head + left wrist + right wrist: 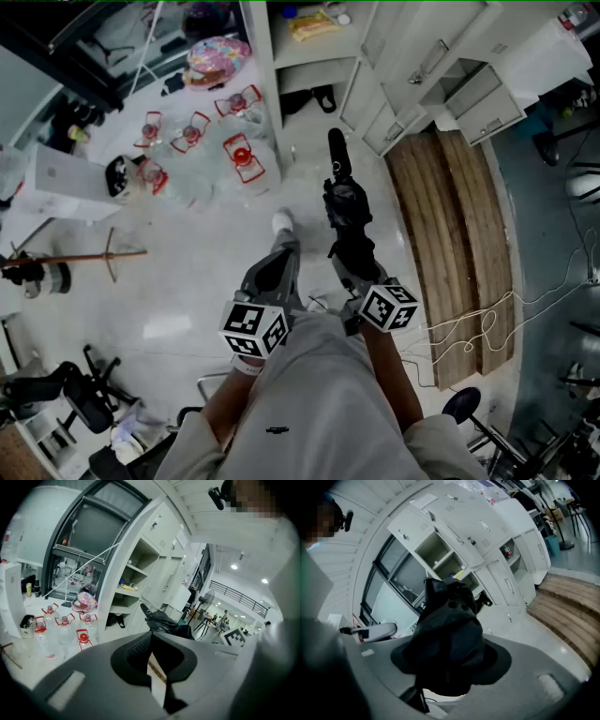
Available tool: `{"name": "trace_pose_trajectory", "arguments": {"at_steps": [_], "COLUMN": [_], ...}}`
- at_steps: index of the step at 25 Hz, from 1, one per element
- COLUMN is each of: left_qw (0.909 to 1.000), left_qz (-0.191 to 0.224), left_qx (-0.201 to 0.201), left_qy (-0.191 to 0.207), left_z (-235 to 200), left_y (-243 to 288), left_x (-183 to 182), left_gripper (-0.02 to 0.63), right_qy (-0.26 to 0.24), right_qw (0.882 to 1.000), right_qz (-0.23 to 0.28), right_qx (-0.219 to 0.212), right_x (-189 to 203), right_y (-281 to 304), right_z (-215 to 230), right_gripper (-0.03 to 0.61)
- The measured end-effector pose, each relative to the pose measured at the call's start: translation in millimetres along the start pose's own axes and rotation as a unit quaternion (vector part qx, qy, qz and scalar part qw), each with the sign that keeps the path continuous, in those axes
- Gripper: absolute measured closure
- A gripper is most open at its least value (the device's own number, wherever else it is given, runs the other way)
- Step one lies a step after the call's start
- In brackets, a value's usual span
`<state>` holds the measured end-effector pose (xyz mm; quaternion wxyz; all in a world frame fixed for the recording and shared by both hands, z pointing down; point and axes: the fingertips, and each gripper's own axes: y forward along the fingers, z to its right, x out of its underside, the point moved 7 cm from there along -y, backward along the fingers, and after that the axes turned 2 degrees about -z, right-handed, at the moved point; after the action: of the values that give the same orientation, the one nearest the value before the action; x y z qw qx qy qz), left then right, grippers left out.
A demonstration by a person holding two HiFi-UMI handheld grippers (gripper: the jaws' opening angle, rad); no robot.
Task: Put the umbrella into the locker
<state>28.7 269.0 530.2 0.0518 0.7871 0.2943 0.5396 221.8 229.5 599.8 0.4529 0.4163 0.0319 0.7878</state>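
Note:
A black folded umbrella (347, 211) sticks out ahead of my right gripper (354, 267), whose jaws are shut on its lower part; its handle end points toward the lockers. In the right gripper view the umbrella (447, 634) fills the space between the jaws of that gripper (450, 667). The white locker bank (309, 56) stands ahead with open compartments, which also show in the right gripper view (440, 555). My left gripper (281, 258) hangs beside the right one, shut and empty. In the left gripper view its jaws (151, 644) meet, and the umbrella (161, 620) shows just beyond them.
Several clear water bottles with red handles (242, 155) stand on the floor at the left of the lockers. Wooden steps (459, 234) lie at the right, with a white cable (487, 328) trailing over them. A chair base (66, 394) sits at the lower left.

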Motion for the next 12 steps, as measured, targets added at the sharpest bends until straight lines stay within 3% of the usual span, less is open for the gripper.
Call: {"name": "trace_pose_trajectory", "arguments": {"at_steps": [5, 12], "left_qw": [0.9998, 0.9980], "left_qz": [0.014, 0.031], "left_qx": [-0.001, 0.016], "left_qy": [0.016, 0.053], "left_z": [53, 88], "left_y": [-54, -94], "left_x": [25, 23], "left_gripper": [0.598, 0.597], "right_qy": [-0.022, -0.063], "right_qw": [0.999, 0.995], "right_qz": [0.031, 0.068], "right_qx": [-0.009, -0.038], "right_x": [23, 28], "right_y": [-86, -137], "right_z": [-45, -104], "right_gripper": [0.322, 0.322]}}
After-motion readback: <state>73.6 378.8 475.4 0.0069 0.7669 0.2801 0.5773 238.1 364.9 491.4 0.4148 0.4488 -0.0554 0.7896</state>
